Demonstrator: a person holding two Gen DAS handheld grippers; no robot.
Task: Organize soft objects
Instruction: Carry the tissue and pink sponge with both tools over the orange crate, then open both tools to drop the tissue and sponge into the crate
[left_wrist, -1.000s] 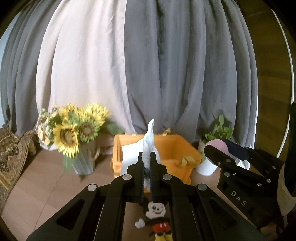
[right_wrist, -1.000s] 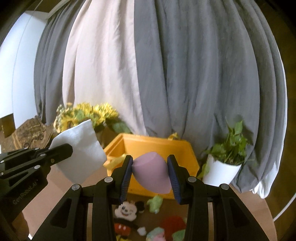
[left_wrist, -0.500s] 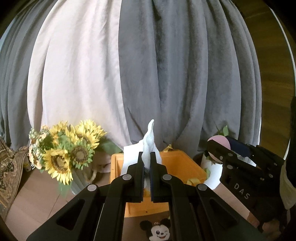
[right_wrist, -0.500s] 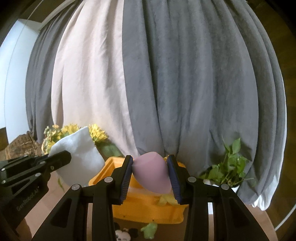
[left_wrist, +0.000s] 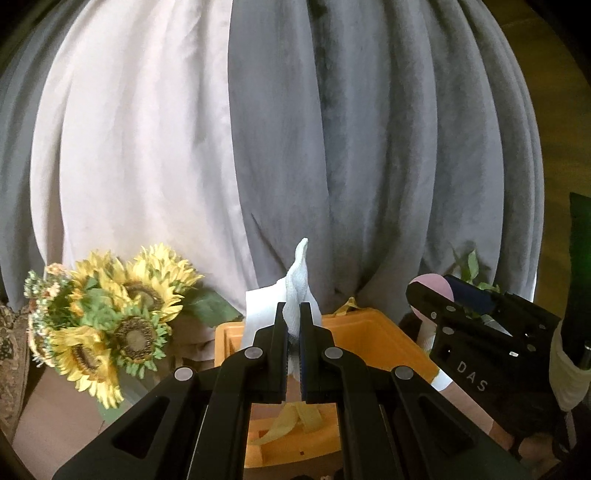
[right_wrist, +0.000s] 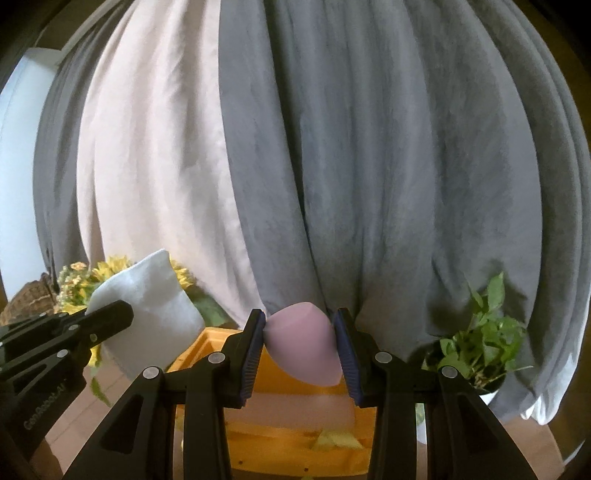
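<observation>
From the left wrist view, the left gripper (left_wrist: 294, 314) is clenched on a white, crumpled soft paper towel (left_wrist: 297, 284), whose folds stand up between and above the two black fingers. Directly ahead of and below the fingertips sits an open orange plastic storage box (left_wrist: 373, 332), with yellow scraps lying inside it just under the jaws. To the left of the gripper stands a bunch of yellow artificial sunflowers (left_wrist: 110, 317). To its right, at about the same height, the right gripper (left_wrist: 439, 295) shows from the side with a pale pink tip poking past its finger. Grey and cream pleated curtains (left_wrist: 295, 129) hang behind the box.

From the right wrist view, the right gripper (right_wrist: 300, 328) grasps a pale pink, egg-shaped soft sponge (right_wrist: 303, 343), its blue-lined pads pressing on both flanks. The orange box (right_wrist: 207, 343) lies just beyond and beneath the sponge. To the left, the left gripper (right_wrist: 122, 314) carries the white towel (right_wrist: 147, 306) in front of the sunflowers (right_wrist: 110, 269). To the right, beyond the fingers, a green leafy plant in a white pot (right_wrist: 484, 339) stands against the curtains (right_wrist: 369, 147).
</observation>
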